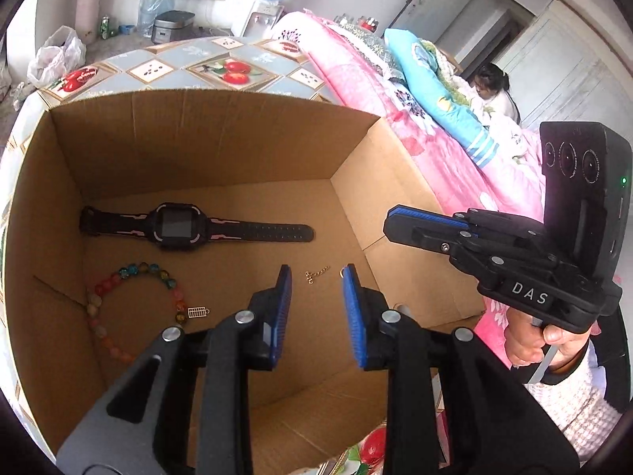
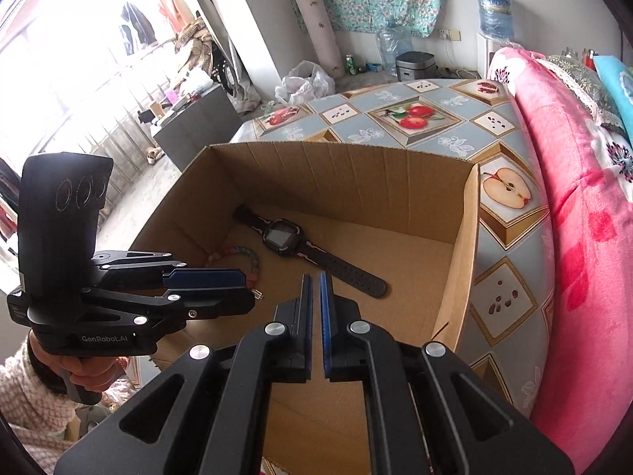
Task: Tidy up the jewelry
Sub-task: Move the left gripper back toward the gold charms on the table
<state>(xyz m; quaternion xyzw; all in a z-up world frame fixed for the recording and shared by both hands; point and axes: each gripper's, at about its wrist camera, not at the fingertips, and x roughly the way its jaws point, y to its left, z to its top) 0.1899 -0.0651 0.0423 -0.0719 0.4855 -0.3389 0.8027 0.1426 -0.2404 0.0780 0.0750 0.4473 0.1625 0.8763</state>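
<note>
Left tool [image 1: 316,273] spread, empty, above cardboard box [image 1: 190,142]. Right tool [image 2: 315,277] pressed together, empty. Watch [image 1: 178,223], bead bracelet [image 1: 130,297], gold chain [image 1: 316,275] on box floor.

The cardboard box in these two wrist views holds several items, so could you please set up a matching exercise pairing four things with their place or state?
Things:
1. black smartwatch with pink-trimmed strap
2. multicoloured bead bracelet
3. short gold chain piece
4. right gripper

Places or states:
A. curled near the left wall of the brown cardboard box
B. jaws shut, nothing between them
C. laid out flat near the far wall
D. on the box floor, seen between the fingers of the open left gripper

Pairs: 1-C, 2-A, 3-D, 4-B
</note>
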